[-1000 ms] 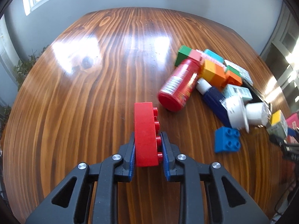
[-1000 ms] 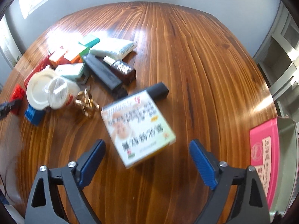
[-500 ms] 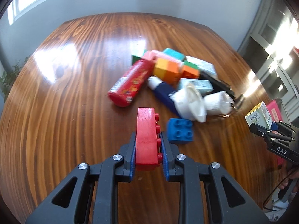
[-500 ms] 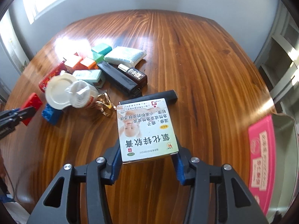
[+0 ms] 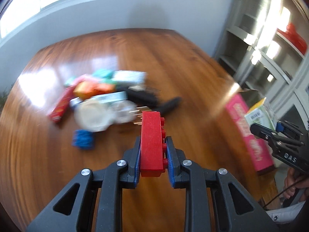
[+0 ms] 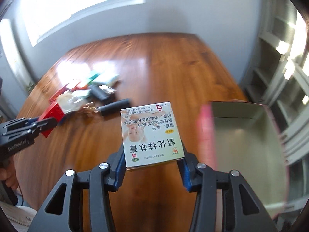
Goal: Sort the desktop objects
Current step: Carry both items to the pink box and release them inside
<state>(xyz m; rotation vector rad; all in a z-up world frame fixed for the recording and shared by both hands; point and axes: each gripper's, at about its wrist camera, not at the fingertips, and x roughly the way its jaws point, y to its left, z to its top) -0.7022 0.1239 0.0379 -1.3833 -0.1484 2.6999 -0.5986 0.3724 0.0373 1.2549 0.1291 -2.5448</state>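
Observation:
My left gripper (image 5: 152, 154) is shut on a red toy brick (image 5: 151, 141), held above the wooden table (image 5: 173, 61). It also shows at the left of the right wrist view (image 6: 52, 116). My right gripper (image 6: 152, 154) is shut on a white medicine box (image 6: 151, 133) with Chinese print, held above the table beside an open pink box (image 6: 245, 135). The medicine box also shows in the left wrist view (image 5: 260, 116), above the pink box (image 5: 249, 131).
A blurred pile of objects (image 5: 104, 96) lies mid-table: a red bottle (image 5: 61, 104), coloured blocks, white lids, black items and a blue brick (image 5: 83, 139). Grey shelving (image 5: 270, 54) stands to the right of the table.
Both grippers have lifted and swung right toward the pink box. The right gripper, open around the medicine box a second ago, closed on it and raised it. The left still holds the red brick.

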